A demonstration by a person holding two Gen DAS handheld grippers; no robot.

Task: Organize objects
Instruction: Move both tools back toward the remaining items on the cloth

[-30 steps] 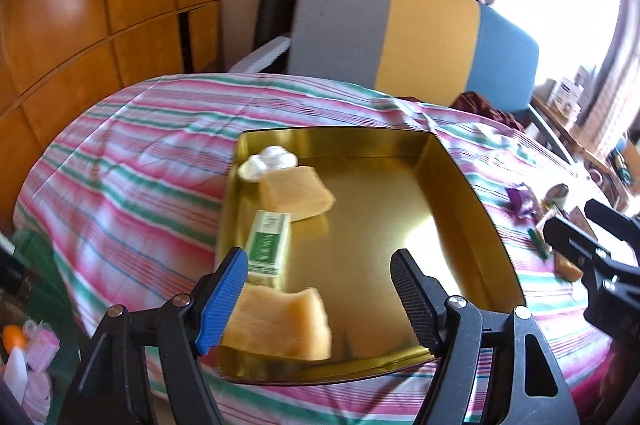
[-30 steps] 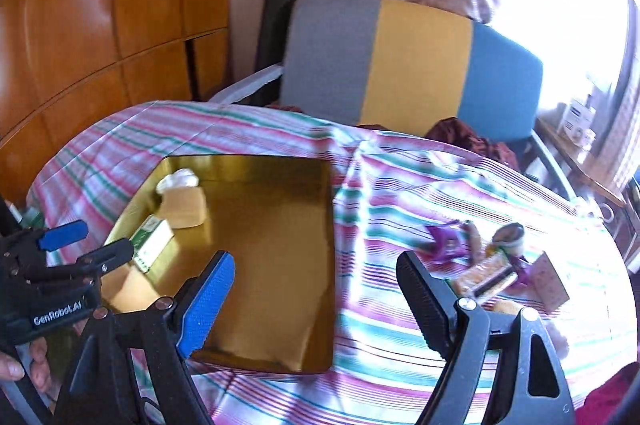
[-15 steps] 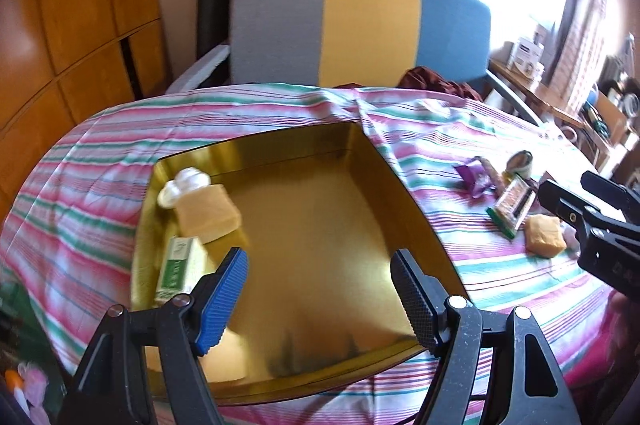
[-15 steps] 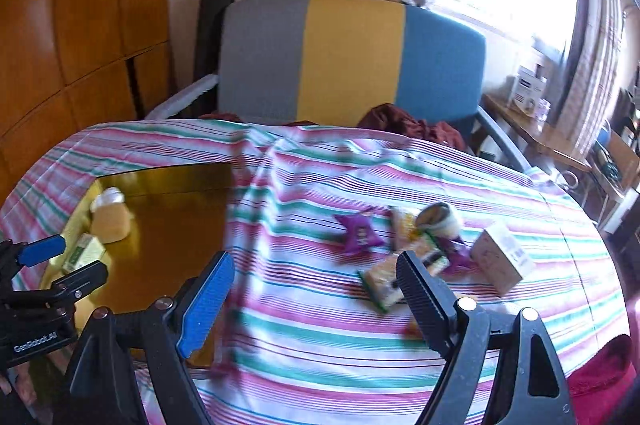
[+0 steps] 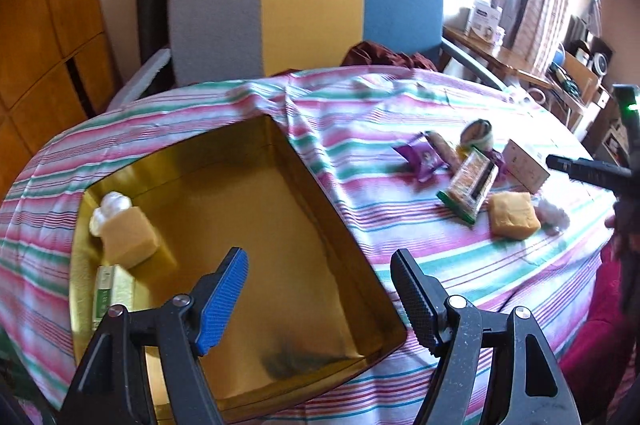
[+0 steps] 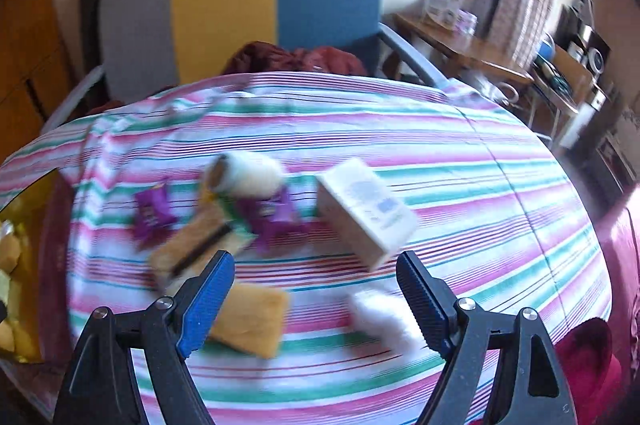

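My left claw (image 5: pixel 318 299) is a black plastic frame with two triangular arms, each with cut-out windows. One finger wears a bright blue ribbed pad (image 5: pixel 222 301); the other has a black pad with fine cross-hatched texture. Silver round screws sit at the joints of each arm. My right claw (image 6: pixel 310 299) is built the same: blue ribbed pad, black ribbed pad, silver screws, matte black frame. Seen from the left, its body carries a small green light.
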